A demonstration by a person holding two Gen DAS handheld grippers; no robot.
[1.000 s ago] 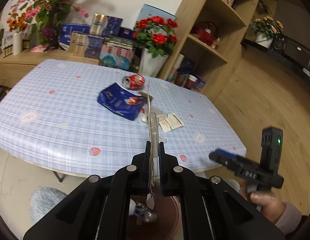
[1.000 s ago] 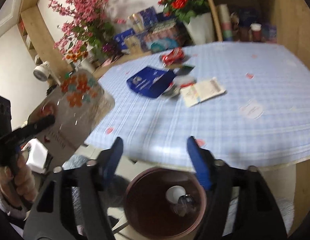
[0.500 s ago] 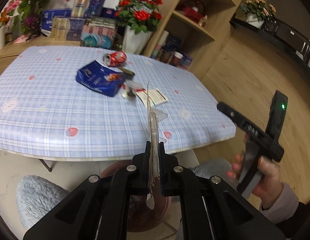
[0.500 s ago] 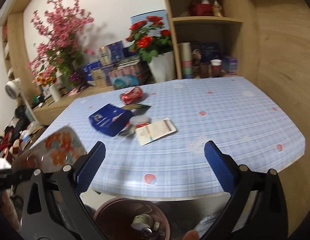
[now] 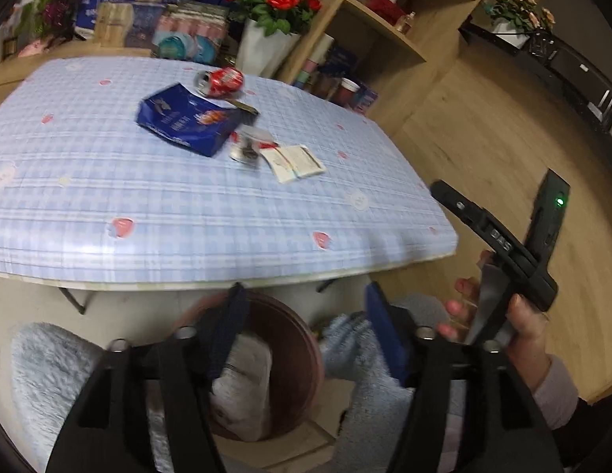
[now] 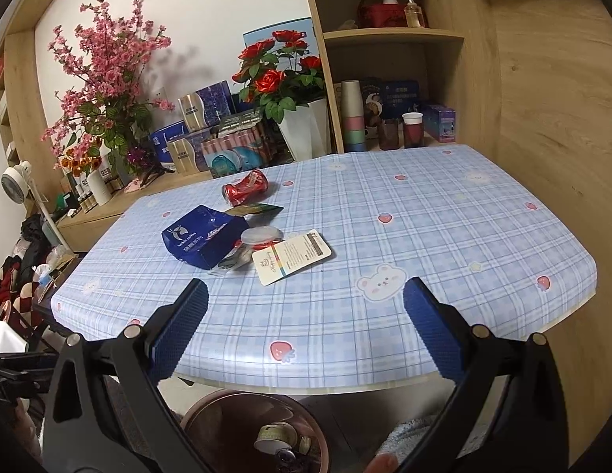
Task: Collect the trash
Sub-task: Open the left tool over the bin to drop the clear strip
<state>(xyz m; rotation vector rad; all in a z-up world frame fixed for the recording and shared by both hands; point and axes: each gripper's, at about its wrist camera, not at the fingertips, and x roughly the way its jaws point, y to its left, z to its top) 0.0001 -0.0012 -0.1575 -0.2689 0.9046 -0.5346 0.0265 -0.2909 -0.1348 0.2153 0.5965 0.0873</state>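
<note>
My left gripper (image 5: 306, 331) hangs over the brown bin (image 5: 302, 351) on the floor below the table's near edge. Its jaws are opening and nothing is between them. A pale, blurred piece of packaging (image 5: 243, 386) lies inside the bin. My right gripper (image 6: 306, 311) is open wide and empty, in front of the table edge and above the bin (image 6: 211, 414). On the table lie a crushed red can (image 6: 245, 191), a blue bag (image 6: 199, 240), a white card (image 6: 292, 256), a clear lid (image 6: 262, 235) and a dark wrapper (image 6: 258, 209).
The checked blue tablecloth (image 6: 424, 228) covers the table. Flower vases, boxes and cups crowd the sideboard and shelves (image 6: 385, 35) behind it. A fluffy grey rug (image 5: 41, 358) lies around the bin. A hand (image 5: 523, 315) holds the right gripper to the right.
The left gripper's jaws have spread and let go of the flat clear packaging, which now lies in the bin. The right gripper opened wider and tipped up toward the table.
</note>
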